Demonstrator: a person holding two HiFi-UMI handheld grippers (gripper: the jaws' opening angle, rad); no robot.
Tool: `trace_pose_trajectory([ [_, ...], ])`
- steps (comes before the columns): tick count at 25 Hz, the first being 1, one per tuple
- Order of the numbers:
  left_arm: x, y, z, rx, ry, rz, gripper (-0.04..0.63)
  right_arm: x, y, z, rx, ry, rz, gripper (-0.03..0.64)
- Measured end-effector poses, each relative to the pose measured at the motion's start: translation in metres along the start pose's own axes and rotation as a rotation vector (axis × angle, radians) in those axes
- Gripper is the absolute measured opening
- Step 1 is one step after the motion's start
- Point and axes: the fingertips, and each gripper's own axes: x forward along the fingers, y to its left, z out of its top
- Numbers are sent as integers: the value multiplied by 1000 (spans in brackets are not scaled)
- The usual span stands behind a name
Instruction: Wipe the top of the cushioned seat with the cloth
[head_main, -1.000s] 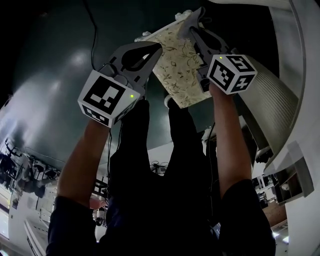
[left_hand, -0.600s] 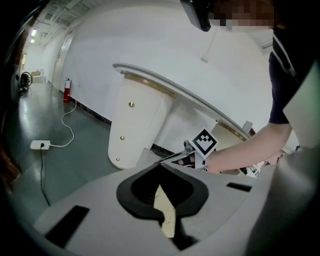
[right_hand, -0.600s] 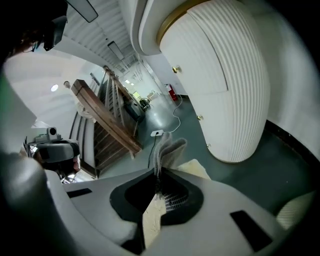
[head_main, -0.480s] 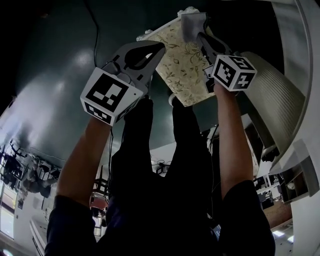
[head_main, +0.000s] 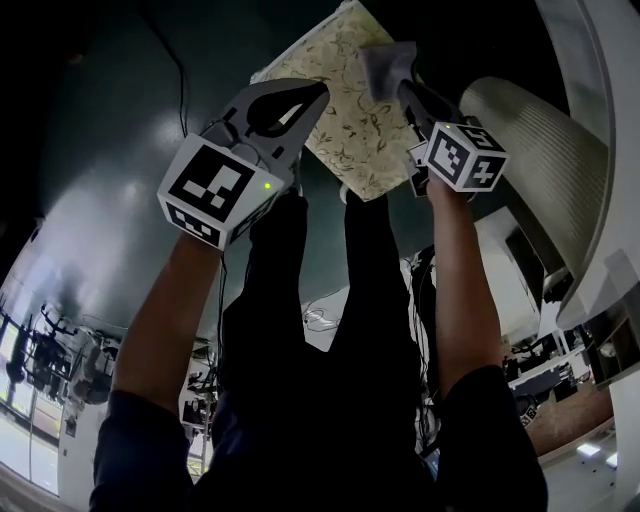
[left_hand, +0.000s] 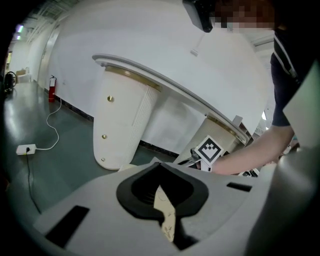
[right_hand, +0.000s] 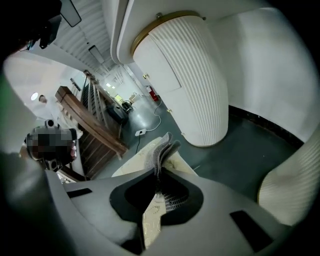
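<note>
One folded grey cloth (head_main: 388, 64) meets floral cushioned seat (head_main: 345, 125).

Cushioned seat (head_main: 340, 125): square, cream fabric with leafy print, top face up. Cloth (head_main: 386, 64): grey, folded, pressed on seat top, pinched in right gripper (head_main: 402, 88).

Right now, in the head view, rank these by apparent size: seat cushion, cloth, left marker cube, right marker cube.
1. seat cushion
2. left marker cube, probably larger only because it looks nearer the camera
3. right marker cube
4. cloth, only partly showing
</note>
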Motion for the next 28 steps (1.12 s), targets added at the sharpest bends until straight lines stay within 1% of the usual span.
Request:
trace_pose_trajectory([
  [11,27,-41,-8,47,37,-81,8,-45,-37,-47,95,-23,-77,34],
  [20,49,-78,-17,73,77,-129,8,-83,-69,-88,168,-33,-133,34],
  [28,75,-111,-22,96,103,-170,8,-112,-98,-118,219,-44,-165,34],
])
